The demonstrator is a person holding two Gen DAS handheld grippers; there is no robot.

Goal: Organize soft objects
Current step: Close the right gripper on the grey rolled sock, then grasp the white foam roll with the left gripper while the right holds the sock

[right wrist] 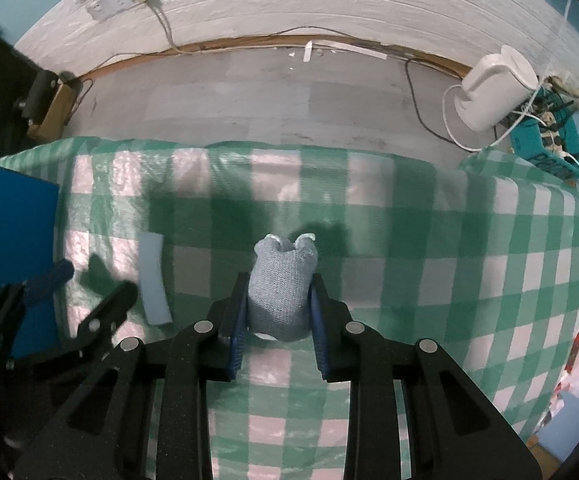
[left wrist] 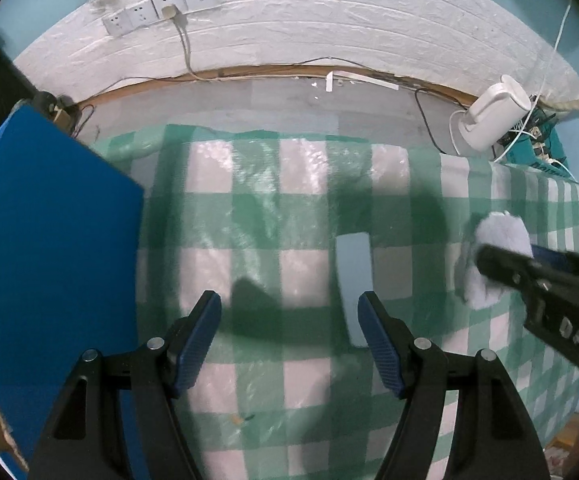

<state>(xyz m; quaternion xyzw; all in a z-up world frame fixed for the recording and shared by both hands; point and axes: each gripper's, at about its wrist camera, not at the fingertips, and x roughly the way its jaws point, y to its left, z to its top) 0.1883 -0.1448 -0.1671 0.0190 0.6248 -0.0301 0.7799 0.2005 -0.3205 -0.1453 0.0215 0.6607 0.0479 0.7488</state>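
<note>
My right gripper (right wrist: 278,280) is shut on a rolled grey knitted sock (right wrist: 281,284) and holds it over the green checked tablecloth (right wrist: 409,240). The same sock shows in the left wrist view (left wrist: 497,240), with the right gripper (left wrist: 485,258) clamped on it at the right. My left gripper (left wrist: 289,304) is open and empty above the cloth; it also shows at the left of the right wrist view (right wrist: 93,280). A pale blue flat strip (left wrist: 353,276) lies on the cloth just ahead of my left gripper's right finger; it shows in the right wrist view (right wrist: 154,280) too.
A blue board or box (left wrist: 49,248) stands at the left edge of the table, also seen in the right wrist view (right wrist: 9,232). Beyond the table lie grey floor, a white kettle (right wrist: 493,88), loose cables and a teal crate (right wrist: 541,148) at the right.
</note>
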